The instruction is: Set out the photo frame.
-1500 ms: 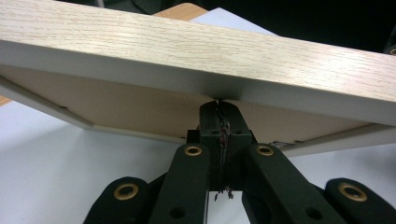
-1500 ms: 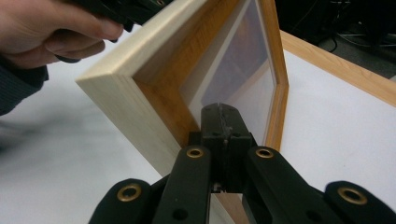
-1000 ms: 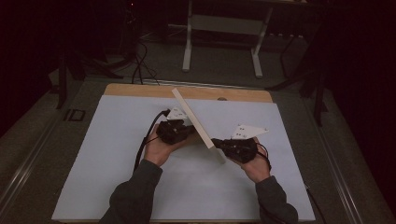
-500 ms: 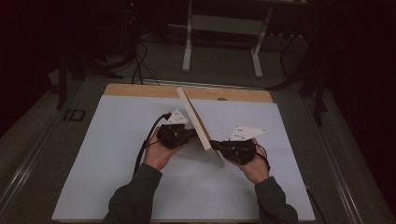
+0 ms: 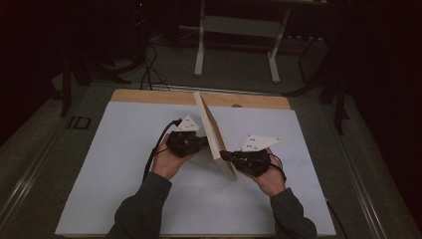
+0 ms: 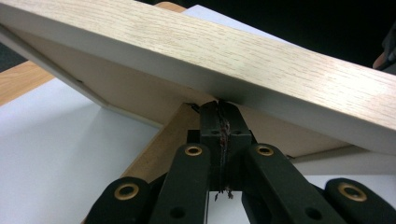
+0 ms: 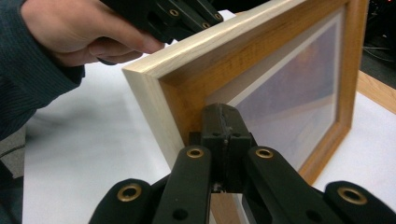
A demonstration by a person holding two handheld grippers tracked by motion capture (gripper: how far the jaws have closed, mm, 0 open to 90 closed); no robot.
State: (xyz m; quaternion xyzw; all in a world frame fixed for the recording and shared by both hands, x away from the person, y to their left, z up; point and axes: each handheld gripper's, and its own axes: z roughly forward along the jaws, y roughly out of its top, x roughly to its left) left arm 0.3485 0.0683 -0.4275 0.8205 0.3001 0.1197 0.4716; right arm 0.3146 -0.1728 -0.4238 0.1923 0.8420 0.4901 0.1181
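1. Nearest to the person, the right tongs (image 5: pixel 228 156) are pressed together, and their tips touch the inner side of the picture frame (image 5: pixel 213 130) close to its near corner. In the right gripper view the black tips (image 7: pixel 223 122) lie against the wooden border beside the glass, with nothing between them, so they push and do not pinch.
2. The frame stands on its long lower edge near the middle of the desk (image 5: pixel 119 164). Its long axis runs from the near right toward the far edge of the desk, where the bare wooden strip (image 5: pixel 149 96) shows. It is tilted, with the top leaning to the person's left.
3. The left tongs (image 5: pixel 203 143) are also pressed together. In the left gripper view their tips (image 6: pixel 220 108) meet the frame's back just under its top rail (image 6: pixel 243 60). So the frame lies between the two tongs, and both are equally near; I judge that the next move depends on this balance, because a push from one side alone would let it fall.
4. Hard to tell: whether the brown strip (image 6: pixel 159 144) under the left tongs is the frame's back stand; the picture behind the glass is washed out; the far end of the frame's lower edge is hidden from above.
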